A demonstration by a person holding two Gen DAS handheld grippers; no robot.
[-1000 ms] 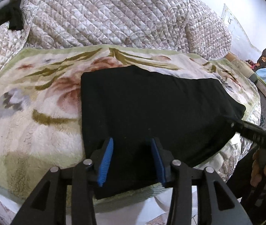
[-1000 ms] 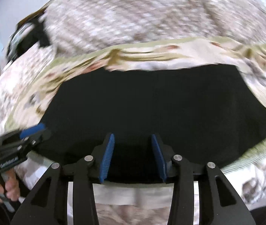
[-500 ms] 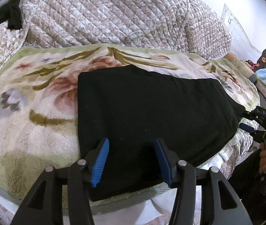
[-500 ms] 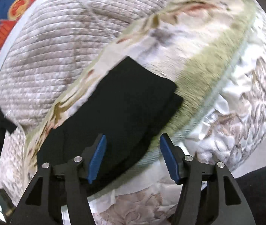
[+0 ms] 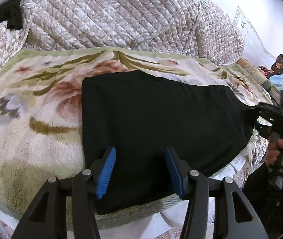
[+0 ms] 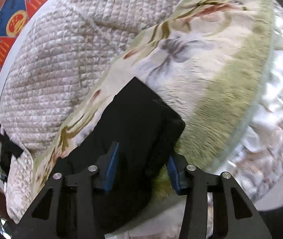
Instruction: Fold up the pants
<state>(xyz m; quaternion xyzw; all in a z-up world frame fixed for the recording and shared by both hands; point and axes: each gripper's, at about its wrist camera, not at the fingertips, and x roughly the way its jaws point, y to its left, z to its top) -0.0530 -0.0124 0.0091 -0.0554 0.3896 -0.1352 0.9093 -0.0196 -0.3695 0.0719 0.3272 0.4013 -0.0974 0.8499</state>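
The black pants (image 5: 161, 123) lie flat on the floral blanket (image 5: 31, 139) near the bed's front edge, long axis along it, their end corner between the closing jaws of the right gripper (image 6: 142, 173) (nearer), while the left gripper (image 5: 139, 169) hovers open.

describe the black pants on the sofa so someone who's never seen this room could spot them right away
Find the sofa with the quilted grey-brown cover; over its seat lies a fluffy cream blanket with pink flowers and a green border. The black pants lie folded flat on that blanket, near its front edge. They are the only plain, dark, unpatterned thing on it.
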